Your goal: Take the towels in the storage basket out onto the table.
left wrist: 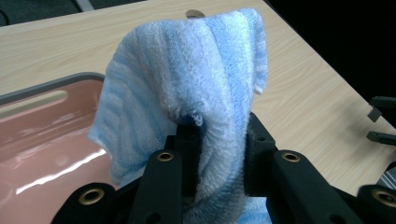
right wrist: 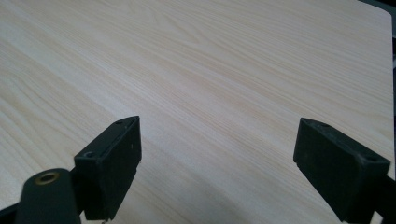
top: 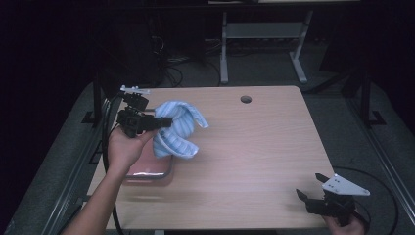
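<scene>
The left gripper (top: 165, 122) has its jaws pinched on a blue striped towel (top: 178, 128), which bunches around and ahead of the jaws and hangs clear of the wooden table (top: 254, 156). Directly below and behind this gripper, toward the person, lies a pink tray (top: 147, 174), so the towel's likely resting place is nearest this hand and just under its load. The right gripper (top: 313, 188) waits well apart at the table's near right corner, jaws spread wide over bare wood, holding nothing, too far off to help without crossing over
</scene>
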`<state>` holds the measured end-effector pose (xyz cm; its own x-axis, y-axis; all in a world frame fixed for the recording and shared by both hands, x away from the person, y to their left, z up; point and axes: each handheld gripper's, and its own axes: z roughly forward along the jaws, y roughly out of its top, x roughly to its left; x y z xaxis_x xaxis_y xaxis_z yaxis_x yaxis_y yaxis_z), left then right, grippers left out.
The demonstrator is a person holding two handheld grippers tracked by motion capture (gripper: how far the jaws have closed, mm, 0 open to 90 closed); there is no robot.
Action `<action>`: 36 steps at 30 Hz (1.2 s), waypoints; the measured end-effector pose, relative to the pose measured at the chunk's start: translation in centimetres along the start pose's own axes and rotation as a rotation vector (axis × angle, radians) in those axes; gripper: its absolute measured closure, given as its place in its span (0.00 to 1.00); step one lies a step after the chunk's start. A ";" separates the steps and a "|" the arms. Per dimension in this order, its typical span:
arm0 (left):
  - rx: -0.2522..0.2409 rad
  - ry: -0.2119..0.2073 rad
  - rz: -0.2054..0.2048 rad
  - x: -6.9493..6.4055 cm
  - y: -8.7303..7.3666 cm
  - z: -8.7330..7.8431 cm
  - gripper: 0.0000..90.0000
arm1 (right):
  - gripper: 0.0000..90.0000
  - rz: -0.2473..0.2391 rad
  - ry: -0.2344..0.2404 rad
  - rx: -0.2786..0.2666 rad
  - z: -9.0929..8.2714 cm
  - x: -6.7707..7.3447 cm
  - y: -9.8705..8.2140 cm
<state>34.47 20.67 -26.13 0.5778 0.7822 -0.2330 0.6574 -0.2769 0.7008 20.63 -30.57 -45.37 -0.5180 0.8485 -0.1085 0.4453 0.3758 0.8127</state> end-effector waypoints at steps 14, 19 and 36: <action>0.027 -0.039 0.021 -2.0 1.4 3.9 0.80 | 0.16 -0.004 0.016 -0.005 0.1 -0.1 0.0; 0.029 -0.066 0.038 -2.7 1.8 5.5 0.80 | 0.16 0.009 0.013 -0.006 0.2 -0.2 -0.1; 0.070 -0.137 0.067 -5.2 1.7 10.6 0.80 | 0.16 0.009 0.003 -0.002 -0.1 -0.1 -0.3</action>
<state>37.70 10.27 -30.92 0.6788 0.6784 -0.2809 0.6446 -0.3675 0.6703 20.45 -30.79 -45.52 -0.5164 0.8505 -0.0995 0.4480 0.3673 0.8151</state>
